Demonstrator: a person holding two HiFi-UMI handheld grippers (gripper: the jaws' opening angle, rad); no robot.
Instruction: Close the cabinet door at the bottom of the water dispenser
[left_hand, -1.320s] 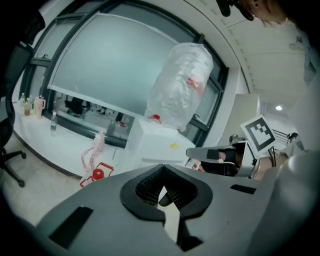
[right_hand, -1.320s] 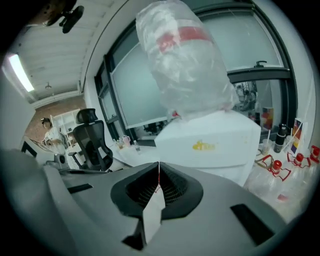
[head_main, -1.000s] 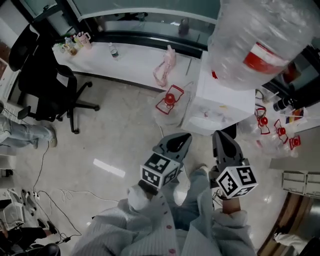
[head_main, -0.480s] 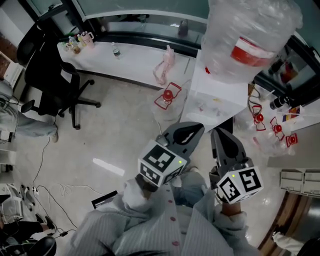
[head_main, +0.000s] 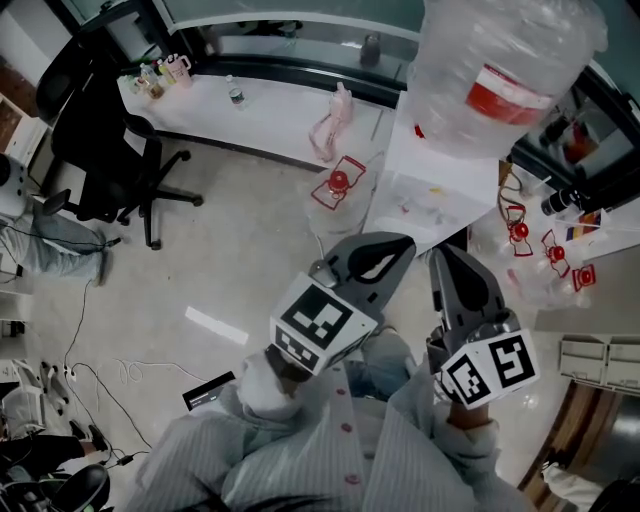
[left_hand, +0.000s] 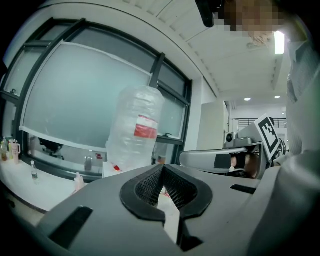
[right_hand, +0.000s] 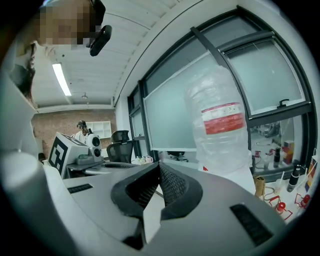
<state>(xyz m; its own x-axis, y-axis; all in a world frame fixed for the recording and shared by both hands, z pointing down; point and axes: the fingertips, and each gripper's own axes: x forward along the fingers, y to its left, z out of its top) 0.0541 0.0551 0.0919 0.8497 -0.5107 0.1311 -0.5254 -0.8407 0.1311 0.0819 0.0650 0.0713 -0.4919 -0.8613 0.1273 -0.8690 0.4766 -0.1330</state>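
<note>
My left gripper (head_main: 388, 250) and right gripper (head_main: 446, 268) sit side by side, not touching. Each has its jaws closed tip to tip with nothing between them. Bare floor (head_main: 230, 250) lies open to the left. Just beyond the tips stands the white water dispenser (head_main: 440, 185). Its bottom cabinet door cannot be seen from above. A clear water bottle (head_main: 500, 70) with a red label sits on top. A floor bottle (head_main: 338, 195) stands beside the dispenser's left edge, and I cannot tell what is in it.

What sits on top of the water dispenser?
A big clear bottle with a red label stands on the dispenser; its neck is covered by its own body.
</note>
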